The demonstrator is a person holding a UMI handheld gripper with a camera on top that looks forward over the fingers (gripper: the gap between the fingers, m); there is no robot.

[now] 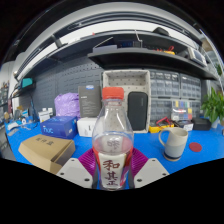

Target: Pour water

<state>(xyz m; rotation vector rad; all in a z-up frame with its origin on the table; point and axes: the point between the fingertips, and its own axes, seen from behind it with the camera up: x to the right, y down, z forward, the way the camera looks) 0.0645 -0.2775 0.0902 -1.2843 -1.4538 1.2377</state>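
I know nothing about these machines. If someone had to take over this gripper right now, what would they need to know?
Gripper: shut on the water bottle, which is held upright between the fingers, orange cap on.
Mug: on the blue table, beyond the fingers and to the bottle's right.
Done: bottle gripped.
Left: the cap looks still on; open it, carry the bottle to the mug and tilt to pour. No pouring visible yet.

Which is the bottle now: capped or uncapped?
Capped. The bottle stands upright between the fingers, with its orange cap on its neck, so no water can be poured yet.
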